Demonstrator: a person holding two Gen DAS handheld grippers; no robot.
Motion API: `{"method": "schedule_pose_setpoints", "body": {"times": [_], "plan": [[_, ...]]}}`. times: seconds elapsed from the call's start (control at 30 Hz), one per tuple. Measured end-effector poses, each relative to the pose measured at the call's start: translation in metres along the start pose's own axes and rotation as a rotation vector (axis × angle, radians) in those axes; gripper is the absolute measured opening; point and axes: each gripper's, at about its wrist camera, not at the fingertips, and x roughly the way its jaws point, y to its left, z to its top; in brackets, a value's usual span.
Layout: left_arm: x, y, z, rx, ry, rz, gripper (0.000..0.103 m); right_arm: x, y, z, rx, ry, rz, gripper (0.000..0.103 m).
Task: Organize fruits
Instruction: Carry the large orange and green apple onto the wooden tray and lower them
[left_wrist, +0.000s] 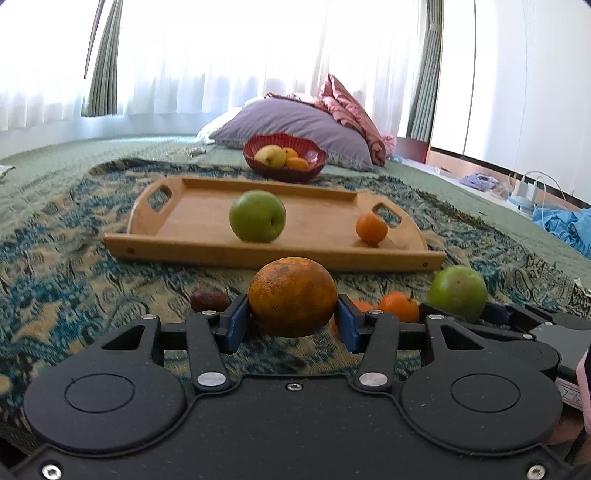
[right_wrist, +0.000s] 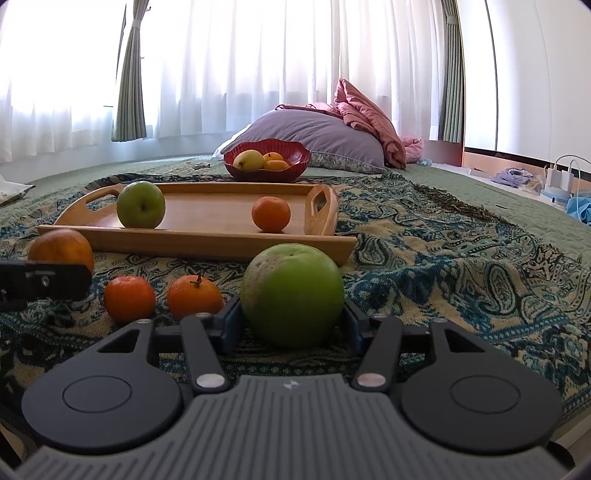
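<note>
Orange btwn left claw pads – gripped

Backlit sheer white curtains with grey-green drapes, lilac pillow on green quilted bedspread, white wall right.

Bed with green quilted cover, overlaid by a patterned blue-and-cream throw. On the throw: a wooden tray; nearer than the tray, two mandarins side by side, a large orange, a large green fruit and a dark fruit. Beyond the tray: a red bowl, then a purple pillow and pink bedding.
</note>
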Motion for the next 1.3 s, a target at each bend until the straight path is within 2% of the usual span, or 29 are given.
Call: {"method": "schedule_pose_setpoints", "body": {"times": [0.4,0.7,0.87,1.03,1.3], "plan": [[0.011,0.028,0.033,0.008,-0.034,0.081,0.048,0.000,-0.001,0.018,0.019,-0.020,0.004,0.059],[0.036,0.060,0.064,-0.014,-0.043,0.118,0.048,0.013,-0.001,0.054,0.025,-0.060,-0.013,0.059],[0.054,0.078,0.082,-0.036,-0.039,0.111,0.048,0.029,-0.005,0.079,0.031,-0.064,0.001,0.059],[0.080,0.093,0.097,-0.050,-0.012,0.113,0.048,0.053,-0.009,0.104,0.038,-0.032,0.021,0.059],[0.123,0.103,0.107,-0.053,0.050,0.100,0.048,0.111,-0.014,0.129,0.085,0.107,0.043,0.059]]}}
